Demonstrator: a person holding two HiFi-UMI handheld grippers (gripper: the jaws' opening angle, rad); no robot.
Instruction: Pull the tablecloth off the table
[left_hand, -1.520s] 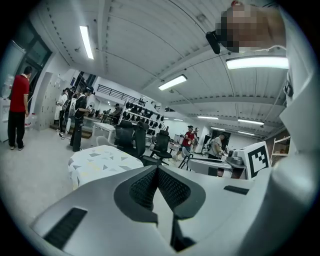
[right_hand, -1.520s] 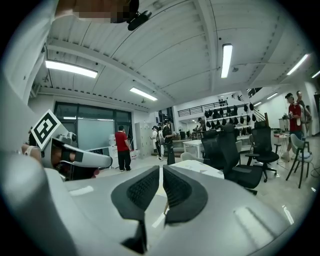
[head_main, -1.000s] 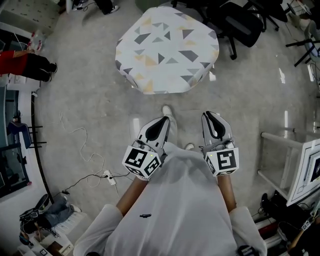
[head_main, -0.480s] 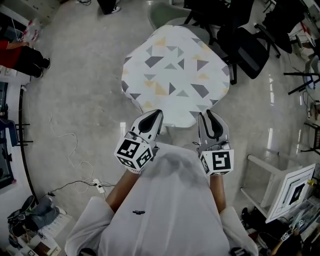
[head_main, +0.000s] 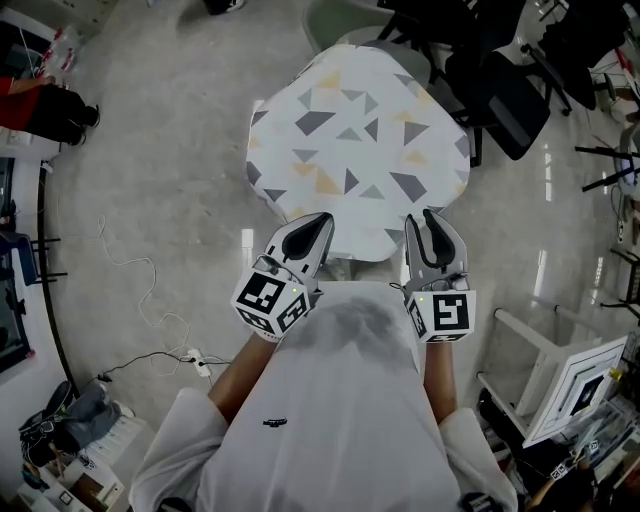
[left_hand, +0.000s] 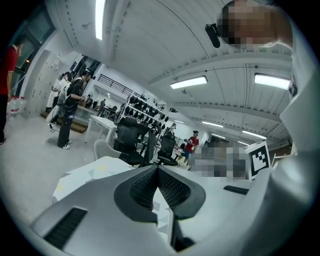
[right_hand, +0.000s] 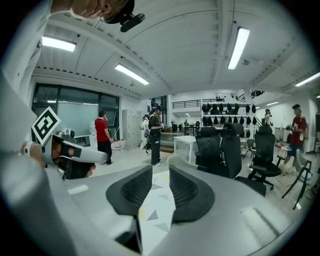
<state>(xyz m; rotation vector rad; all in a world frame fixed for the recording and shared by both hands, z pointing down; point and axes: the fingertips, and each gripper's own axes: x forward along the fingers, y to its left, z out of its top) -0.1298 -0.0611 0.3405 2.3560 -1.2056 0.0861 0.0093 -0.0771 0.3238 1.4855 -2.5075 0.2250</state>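
Observation:
A white tablecloth (head_main: 355, 150) printed with grey and yellow triangles covers a small table ahead of me. Both grippers hover side by side at its near edge, above the cloth and apart from it. My left gripper (head_main: 322, 222) is shut with nothing in it, and its closed tips (left_hand: 157, 170) point over the cloth (left_hand: 95, 170). My right gripper (head_main: 432, 218) is opening, its jaws a narrow gap apart. In the right gripper view (right_hand: 160, 172) only the cloth (right_hand: 157, 205) below shows through that gap, and nothing is held.
Black office chairs (head_main: 500, 90) stand behind and to the right of the table. A cable and power strip (head_main: 195, 360) lie on the floor at the left. A white rack (head_main: 560, 380) stands at the right. A person in red (head_main: 40, 110) is at the far left.
The table has come nearer, so both grippers now reach its near edge. The right gripper's jaws have parted slightly. The left gripper stays shut.

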